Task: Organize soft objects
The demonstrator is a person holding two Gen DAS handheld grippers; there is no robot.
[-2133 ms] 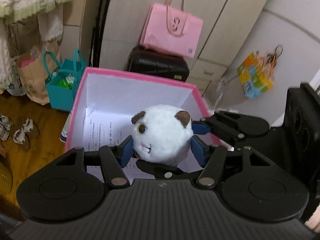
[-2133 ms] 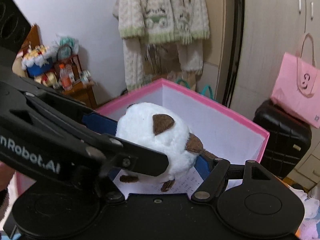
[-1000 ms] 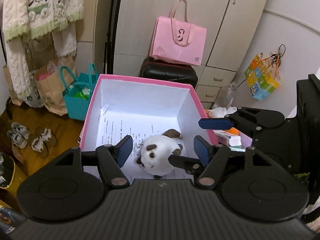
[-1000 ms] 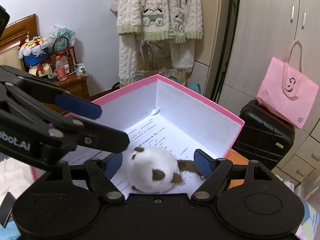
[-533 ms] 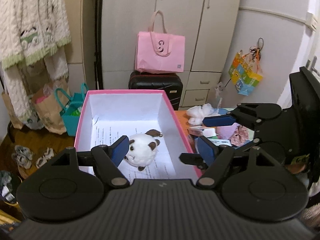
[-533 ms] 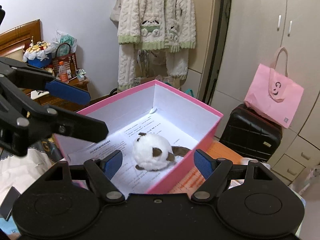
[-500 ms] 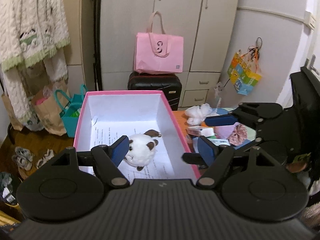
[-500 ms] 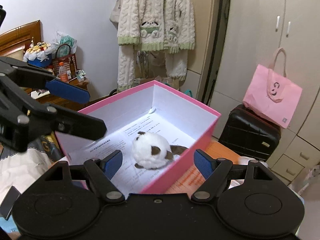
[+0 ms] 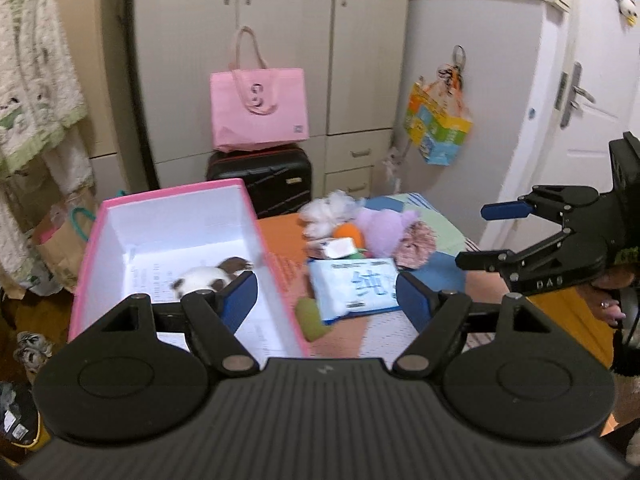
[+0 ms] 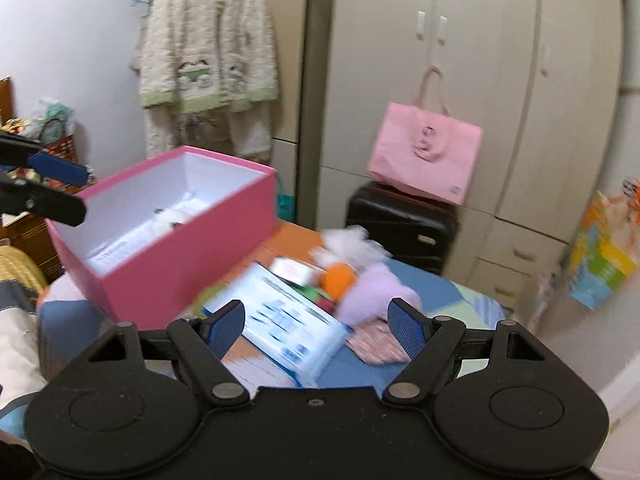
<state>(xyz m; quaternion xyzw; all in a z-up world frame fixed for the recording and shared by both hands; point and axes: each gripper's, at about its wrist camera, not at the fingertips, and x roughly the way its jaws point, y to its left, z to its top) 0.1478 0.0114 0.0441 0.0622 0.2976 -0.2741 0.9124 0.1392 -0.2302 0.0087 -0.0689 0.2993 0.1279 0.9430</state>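
The white-and-brown plush toy (image 9: 208, 278), gripped by both tools two seconds earlier, now lies released inside the pink box (image 9: 120, 204) at lower left of the left wrist view, so one soft item appears sorted. Both cameras have swung toward the pile at frame centre: a purple plush (image 10: 370, 290), an orange toy (image 10: 340, 278), a white fluffy toy (image 9: 330, 214) and a blue-and-white packet (image 9: 354, 290). The left gripper (image 9: 326, 300) and right gripper (image 10: 318, 326) are spread wide, holding and touching nothing.
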